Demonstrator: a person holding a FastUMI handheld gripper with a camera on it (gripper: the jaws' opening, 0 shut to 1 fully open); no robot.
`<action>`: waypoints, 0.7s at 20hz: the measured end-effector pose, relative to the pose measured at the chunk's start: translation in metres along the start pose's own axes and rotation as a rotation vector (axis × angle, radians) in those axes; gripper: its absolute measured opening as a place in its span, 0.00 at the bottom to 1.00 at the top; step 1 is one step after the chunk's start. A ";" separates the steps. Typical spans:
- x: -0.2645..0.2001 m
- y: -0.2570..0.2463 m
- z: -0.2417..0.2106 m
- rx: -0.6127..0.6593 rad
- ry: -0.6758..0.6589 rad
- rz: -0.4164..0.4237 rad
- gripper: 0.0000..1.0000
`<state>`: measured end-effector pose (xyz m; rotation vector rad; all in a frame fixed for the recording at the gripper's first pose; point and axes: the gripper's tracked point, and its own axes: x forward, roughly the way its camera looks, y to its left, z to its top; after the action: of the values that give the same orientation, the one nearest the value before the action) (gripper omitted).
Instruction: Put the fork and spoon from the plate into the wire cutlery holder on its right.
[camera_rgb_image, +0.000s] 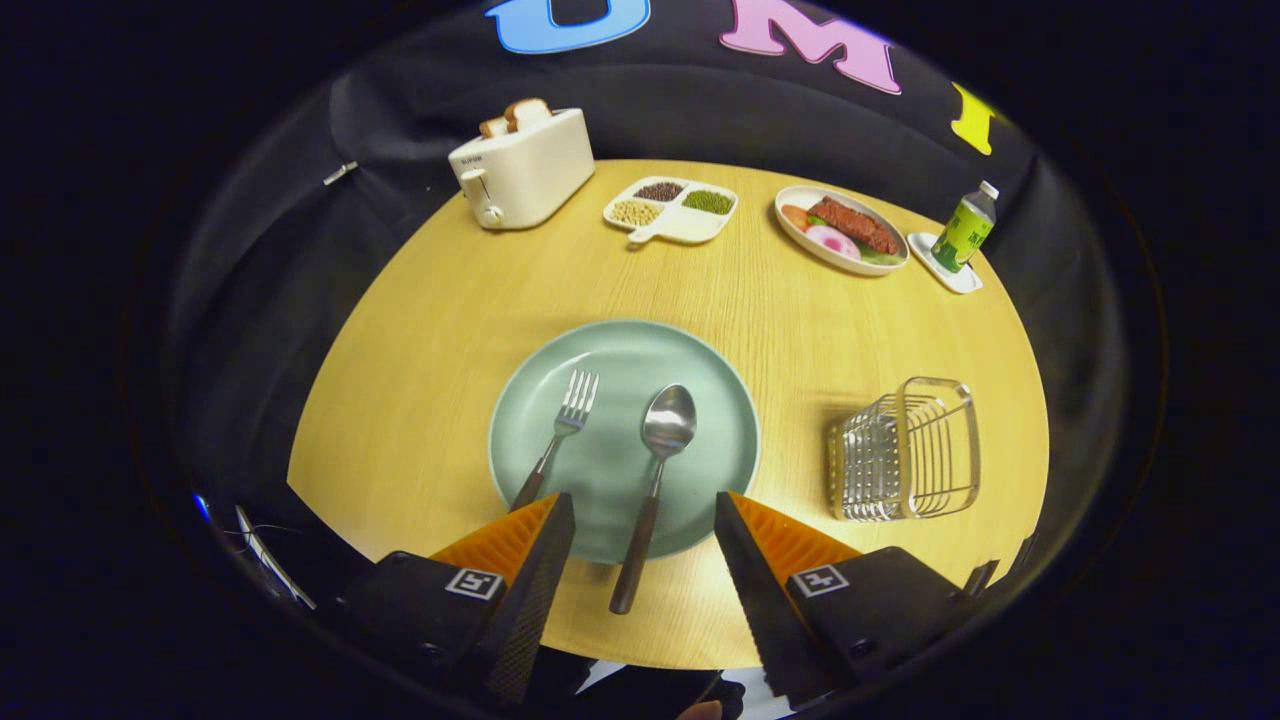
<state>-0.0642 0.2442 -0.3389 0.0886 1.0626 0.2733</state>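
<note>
A pale green plate (700, 360) lies on the round wooden table just ahead of my fingers. On it rest a fork (562, 428) on the left and a spoon (660, 450) on the right, both with dark handles pointing toward me. The spoon's handle runs off the plate's near rim and lies between my fingers. My gripper (643, 505) is open and hovers above the plate's near edge, holding nothing. The fork's handle end slips behind my left finger. To the right of the plate stands the empty wire cutlery holder (905, 450).
At the far side of the table stand a white toaster (522, 165) with bread in it, a divided tray of beans (672, 207), an oval dish of food (840, 228) and a green bottle (966, 228) on a small white tray.
</note>
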 end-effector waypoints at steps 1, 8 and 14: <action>0.010 0.000 -0.004 0.004 0.021 -0.011 0.82; 0.059 -0.015 -0.012 0.061 0.120 -0.128 0.46; 0.061 -0.017 -0.016 0.080 0.160 -0.121 0.11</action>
<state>-0.0473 0.2431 -0.4016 0.0746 1.2336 0.1300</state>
